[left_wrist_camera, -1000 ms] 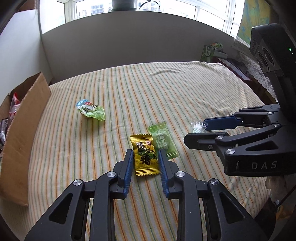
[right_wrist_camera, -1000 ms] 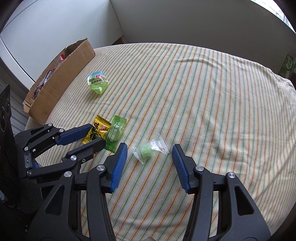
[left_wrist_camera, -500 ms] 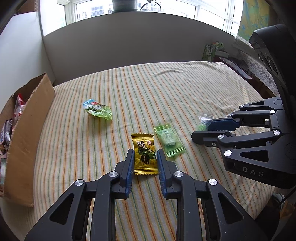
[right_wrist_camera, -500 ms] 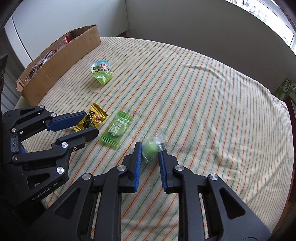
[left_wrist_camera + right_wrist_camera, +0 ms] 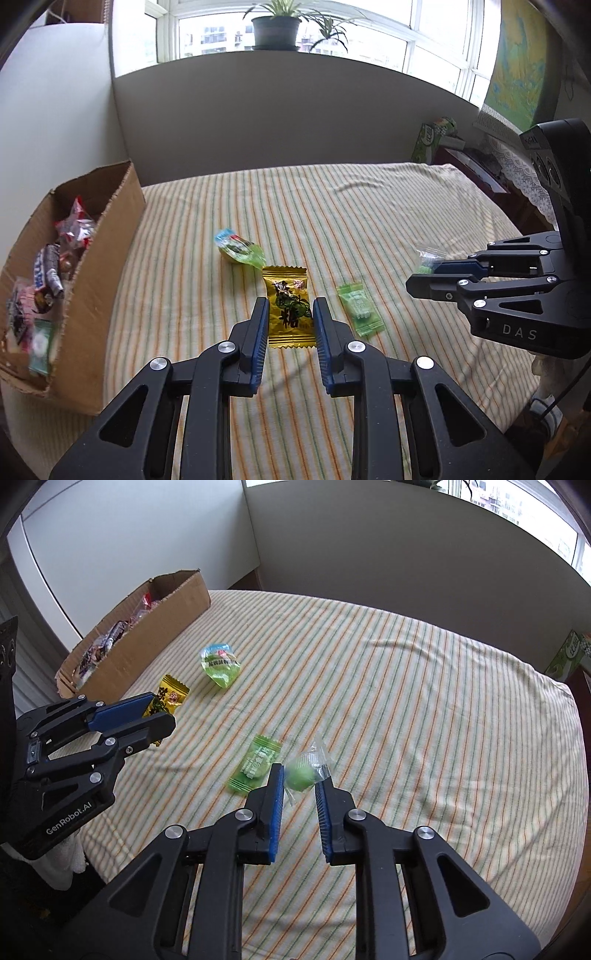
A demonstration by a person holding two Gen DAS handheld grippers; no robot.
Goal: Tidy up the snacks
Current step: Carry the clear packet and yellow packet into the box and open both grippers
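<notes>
My left gripper is shut on a yellow candy packet, held upright a little above the striped tablecloth. My right gripper is shut on a green candy in a clear wrapper, also raised off the cloth. The left wrist view shows that gripper at the right with the wrapper sticking out of its tip. A flat green packet lies on the cloth between the grippers. A green jelly pouch lies farther back.
An open cardboard box with several wrapped snacks stands at the table's left edge. A green carton sits past the far right corner. A grey wall runs behind the table, and the cloth drops off at the near edge.
My right gripper closed on the clear-wrapped green candy. Both grippers then rose, lifting the yellow packet and the green candy off the cloth.
</notes>
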